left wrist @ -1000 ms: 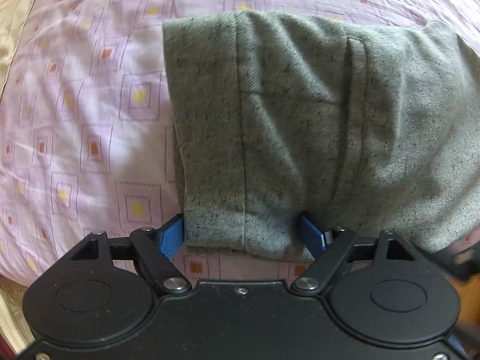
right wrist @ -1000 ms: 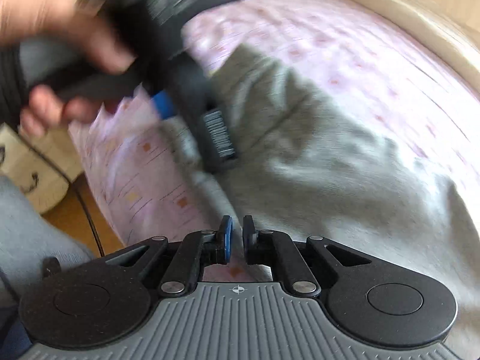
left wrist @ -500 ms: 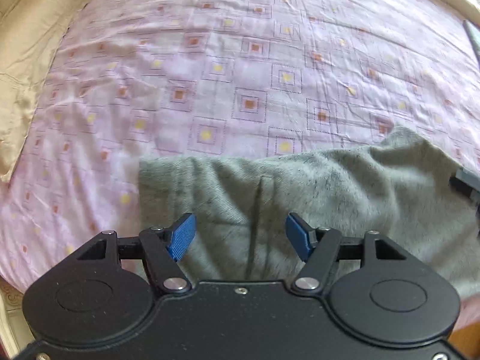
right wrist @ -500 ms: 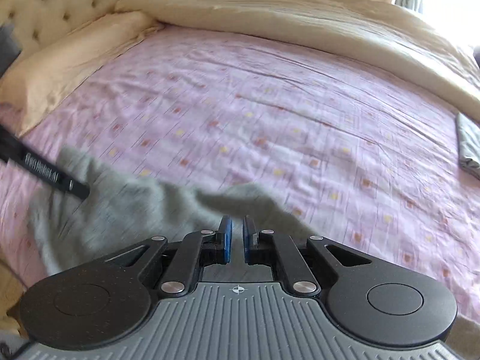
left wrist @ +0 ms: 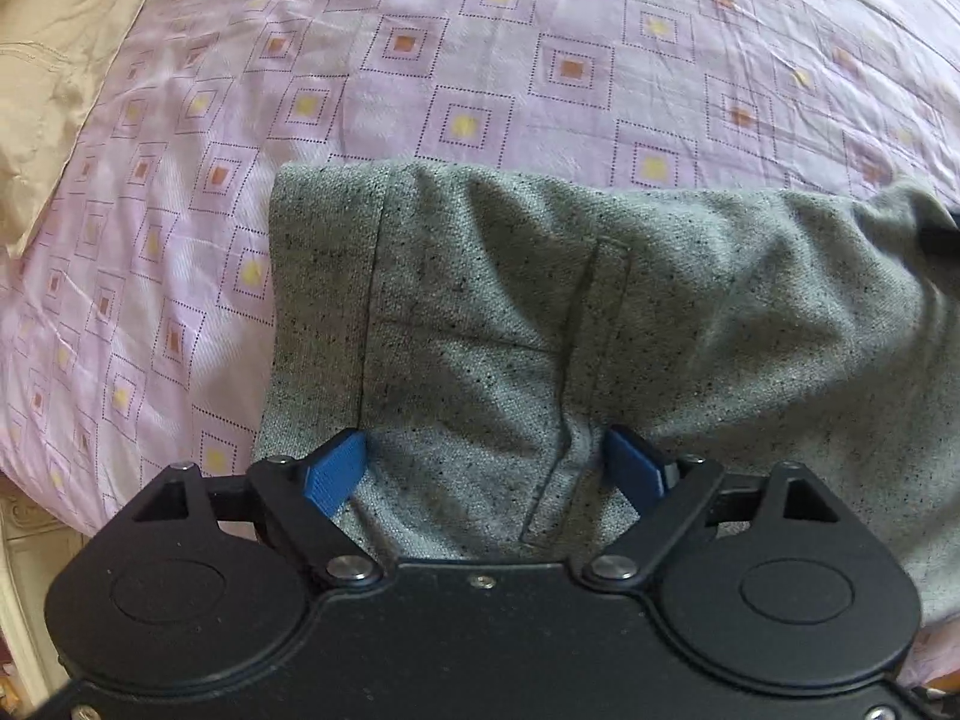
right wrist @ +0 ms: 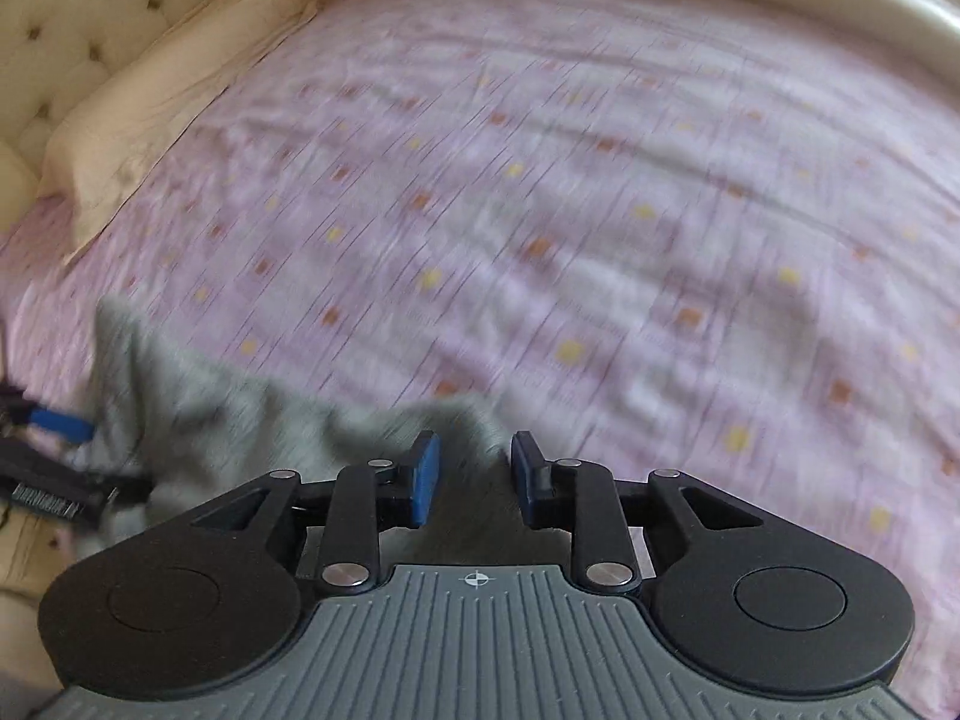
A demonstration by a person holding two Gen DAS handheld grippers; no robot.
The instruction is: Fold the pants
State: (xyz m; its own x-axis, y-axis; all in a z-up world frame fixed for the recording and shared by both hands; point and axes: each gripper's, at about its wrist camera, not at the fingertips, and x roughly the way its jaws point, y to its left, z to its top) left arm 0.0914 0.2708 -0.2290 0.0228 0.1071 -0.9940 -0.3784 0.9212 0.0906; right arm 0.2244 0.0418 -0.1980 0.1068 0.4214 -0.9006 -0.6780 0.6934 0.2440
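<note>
Looking down from the left wrist view, the grey pants (left wrist: 540, 324) lie as a folded bundle on the bed (left wrist: 540, 60), filling the middle and right of the frame, their left edge and upper fold line fairly straight against the pink patterned sheet. The left tool (left wrist: 483, 465) hangs over the near edge of the cloth with its jaws spread wide; they have just been opening, fabric lies between the blue pads (left wrist: 336, 471) but they do not pinch it, so the pants are released. A beige pillow (left wrist: 54, 60) sits at the upper left. In the right wrist view, blurred by motion, the pants (right wrist: 240, 420) show at the lower left of the frame, running under the right tool (right wrist: 474, 474), whose jaws stand partly apart and have just been opening; grey cloth lies below the gap but is not clamped. The left tool (right wrist: 54, 438) shows at the far left edge beside the bundle. Judging by the compact shape, at least one fold is already laid; the right side looks rumpled and lumpy, so smoothing, and perhaps a further fold, likely remains.
</note>
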